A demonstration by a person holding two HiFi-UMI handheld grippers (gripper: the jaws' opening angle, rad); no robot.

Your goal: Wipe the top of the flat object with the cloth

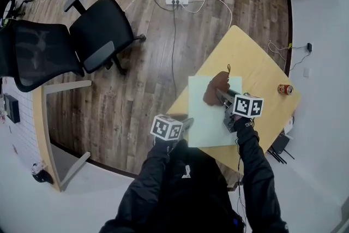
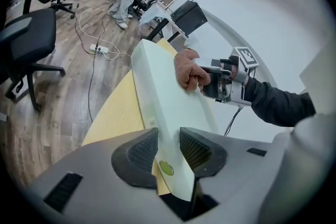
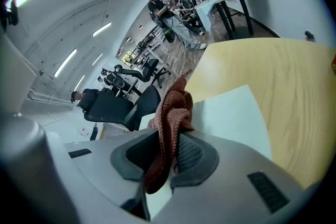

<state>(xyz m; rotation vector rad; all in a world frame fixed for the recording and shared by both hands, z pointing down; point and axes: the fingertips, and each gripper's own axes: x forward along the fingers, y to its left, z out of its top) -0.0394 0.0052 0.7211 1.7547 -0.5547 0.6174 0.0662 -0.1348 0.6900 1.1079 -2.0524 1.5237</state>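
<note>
The left tool [image 1: 184,123] is holding the near-left edge of the pale green flat board [image 1: 210,117] on the light wooden counter [image 1: 262,71] in the head view. Left gripper view: its jaws are clamping that edge. Right gripper view: the right tool [image 3: 169,153] is pinching the rust-brown knitted cloth [image 3: 171,113] on the board.

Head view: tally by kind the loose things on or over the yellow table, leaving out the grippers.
flat pale board: 1
brown cloth: 1
drink can: 1
Total: 3
</note>
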